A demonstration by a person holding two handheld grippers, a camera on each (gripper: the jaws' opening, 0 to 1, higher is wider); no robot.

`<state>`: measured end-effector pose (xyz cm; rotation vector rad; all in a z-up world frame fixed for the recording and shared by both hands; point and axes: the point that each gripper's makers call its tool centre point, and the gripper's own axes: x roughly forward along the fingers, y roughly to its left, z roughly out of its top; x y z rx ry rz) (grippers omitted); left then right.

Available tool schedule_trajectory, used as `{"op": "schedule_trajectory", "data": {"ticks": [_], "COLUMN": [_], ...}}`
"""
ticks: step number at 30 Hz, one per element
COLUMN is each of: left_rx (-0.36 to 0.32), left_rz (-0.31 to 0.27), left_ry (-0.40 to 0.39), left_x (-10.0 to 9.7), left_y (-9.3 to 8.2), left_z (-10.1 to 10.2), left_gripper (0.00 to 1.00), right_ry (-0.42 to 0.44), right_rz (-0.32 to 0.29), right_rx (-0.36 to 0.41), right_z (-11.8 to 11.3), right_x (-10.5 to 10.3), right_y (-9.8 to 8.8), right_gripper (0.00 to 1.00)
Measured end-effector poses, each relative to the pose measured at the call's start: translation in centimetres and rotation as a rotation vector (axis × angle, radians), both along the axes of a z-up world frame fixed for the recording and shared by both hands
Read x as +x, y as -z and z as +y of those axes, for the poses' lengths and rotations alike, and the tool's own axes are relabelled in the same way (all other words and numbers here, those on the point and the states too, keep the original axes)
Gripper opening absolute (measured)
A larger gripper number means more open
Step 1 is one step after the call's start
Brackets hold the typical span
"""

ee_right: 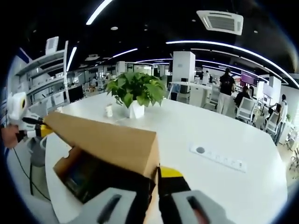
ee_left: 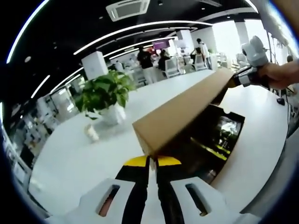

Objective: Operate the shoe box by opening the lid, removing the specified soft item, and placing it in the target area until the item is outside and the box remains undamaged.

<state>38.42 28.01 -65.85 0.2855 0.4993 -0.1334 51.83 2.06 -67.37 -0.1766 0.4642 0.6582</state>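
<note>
- The brown cardboard shoe box lid [ee_left: 182,112] is lifted at a tilt above the dark open shoe box [ee_left: 219,140], which rests on the white round table [ee_left: 70,158].
- The left gripper [ee_left: 152,161] has its yellow-tipped jaws pinched together on the lid's near corner.
- The right gripper [ee_right: 156,173] likewise clamps the lid's opposite corner, seen up close in the right gripper view.
- The soft item inside the box is too dark to make out.
- To do this step well, I'd raise both corners evenly, swing the lid clear to one side, and avoid twisting the cardboard or dragging the box.
- A green potted plant in a white pot [ee_right: 134,93] stands farther back on the table.
</note>
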Motion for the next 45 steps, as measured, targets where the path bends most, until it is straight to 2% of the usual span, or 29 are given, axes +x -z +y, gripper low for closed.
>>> {"op": "schedule_trajectory", "data": {"ticks": [11, 20, 34, 40, 45], "left_rx": [-0.007, -0.031, -0.064, -0.112, -0.109], "left_rz": [-0.014, -0.028, -0.029, -0.03, -0.036], "left_ry": [-0.001, -0.009, -0.015, -0.03, -0.029], "left_x": [1.7, 2.2, 2.9, 3.3, 3.8], "left_y": [-1.0, -1.2, -1.4, -1.6, -1.6], "left_z": [0.8, 1.1, 1.3, 1.5, 1.6], "left_gripper": [0.02, 0.02, 0.01, 0.01, 0.02], "right_ry": [0.005, 0.008, 0.037, 0.045, 0.027], "right_rz": [0.009, 0.038, 0.105, 0.132, 0.126], "right_rx": [-0.011, -0.026, -0.051, -0.034, -0.054], "right_z": [0.5, 0.6, 0.7, 0.5, 0.6], "right_x": [1.9, 2.4, 3.6, 3.8, 3.7], "right_y": [0.3, 1.8, 5.1, 5.6, 5.6], "right_gripper": [0.0, 0.0, 0.0, 0.0, 0.0]}}
